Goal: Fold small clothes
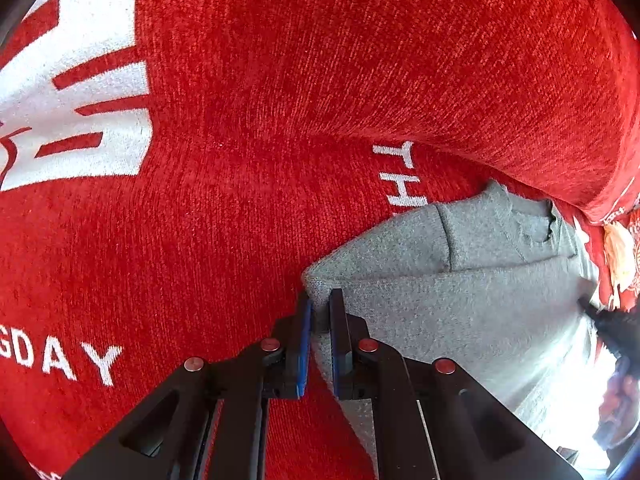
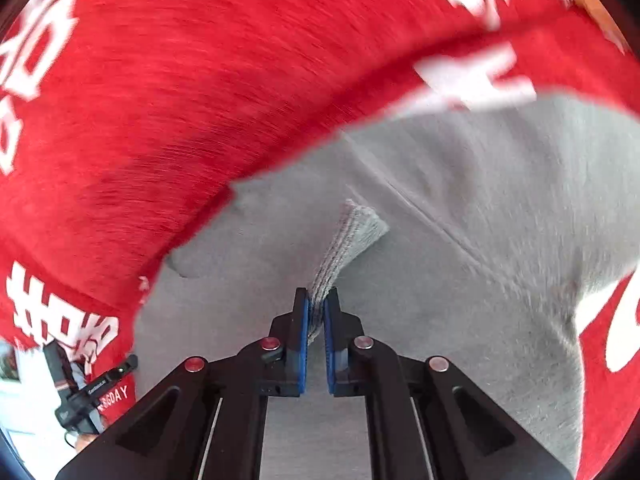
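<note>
A small grey knit garment [image 1: 452, 304] lies on a red cloth with white lettering [image 1: 224, 208]. My left gripper [image 1: 320, 304] is shut on the garment's near left corner, the fabric pinched between its blue pads. In the right wrist view the same grey garment [image 2: 460, 208] spreads under the fingers, blurred by motion. My right gripper [image 2: 317, 300] is shut on a ribbed grey cuff [image 2: 352, 236] that rises from between its pads. At the right edge of the left wrist view, the other gripper [image 1: 616, 332] shows as a dark blur over the garment's far side.
The red cloth [image 2: 168, 112] covers the whole surface and rises in a thick fold behind the garment. A cream-coloured object [image 1: 618, 252] lies at the far right. At the lower left of the right wrist view stands a black device [image 2: 80, 396] beside a pale floor.
</note>
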A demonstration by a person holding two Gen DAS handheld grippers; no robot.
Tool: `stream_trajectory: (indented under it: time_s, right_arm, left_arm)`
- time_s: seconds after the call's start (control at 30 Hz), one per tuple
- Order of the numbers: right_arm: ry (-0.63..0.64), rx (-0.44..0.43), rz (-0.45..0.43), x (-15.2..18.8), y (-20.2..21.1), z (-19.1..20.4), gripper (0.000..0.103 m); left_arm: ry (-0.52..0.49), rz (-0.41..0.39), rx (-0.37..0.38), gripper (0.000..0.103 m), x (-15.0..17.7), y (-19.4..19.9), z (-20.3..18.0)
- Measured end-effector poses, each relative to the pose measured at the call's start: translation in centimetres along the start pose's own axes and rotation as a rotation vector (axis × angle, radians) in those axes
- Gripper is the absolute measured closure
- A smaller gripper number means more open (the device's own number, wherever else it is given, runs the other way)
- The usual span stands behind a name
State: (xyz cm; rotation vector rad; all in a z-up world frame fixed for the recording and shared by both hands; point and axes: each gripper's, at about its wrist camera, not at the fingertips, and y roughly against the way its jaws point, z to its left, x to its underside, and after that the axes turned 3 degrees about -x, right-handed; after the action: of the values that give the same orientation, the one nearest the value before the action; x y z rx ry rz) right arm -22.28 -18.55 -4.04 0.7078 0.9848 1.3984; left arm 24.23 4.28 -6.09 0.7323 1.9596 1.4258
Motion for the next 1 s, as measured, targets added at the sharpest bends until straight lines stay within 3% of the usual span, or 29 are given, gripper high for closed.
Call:
stream_trajectory:
  time_s: [0.1,0.17,0.23,0.43,0.57,0.63,0.8,0.83,0.9,1.0]
  right_arm:
    - [-0.096,0.007,0.032,0.7,-0.1,-2.3,0.092]
    - [-0.095,0.067,0.033,1.0,1.0,-1.9,0.086]
    - [-0.083,0.053,0.023,1.2,2.1,-1.6,0.086]
    - [0.124,-0.028,-0.005,1.1,2.9,4.3,0.082]
    - [0.182,-0.025,0.023,1.5,-0.4,6.4,0.081]
    - [0.203,0.073,0.084,2.2,-2.5,5.6,0.084]
    - [0.172,0.052,0.055,2.8,-1.2,3.1,0.09]
    - [0.16,0.061,0.062,2.7,-0.9,2.9,0.08]
    - [0.134,0.09,0.072,2.7,-0.5,2.4,0.078]
    - [0.081,0.056,0.079,2.9,0.4,1.9,0.071]
  left_arm:
    - [0.003,-0.011,-0.026,0.095,0.2,1.0,-0.6]
    - [-0.017,-0.03,-0.064,0.095,0.7,2.4,-1.3]
    - [-0.031,-0.043,-0.058,0.095,1.2,3.9,-1.6]
    - [-0.11,-0.033,0.015,0.095,4.4,5.9,-5.9]
    - [-0.142,0.052,-0.044,0.095,7.0,2.6,-6.6]
    - [-0.135,0.01,-0.052,0.094,8.1,2.4,-5.9]
    - [-0.097,0.041,-0.06,0.094,8.5,3.1,-4.9]
    - [-0.104,0.044,-0.074,0.094,8.5,3.2,-5.0]
    - [-0.112,0.051,-0.1,0.094,8.6,3.5,-5.4]
    - [-0.104,0.055,-0.11,0.094,8.7,4.2,-6.1]
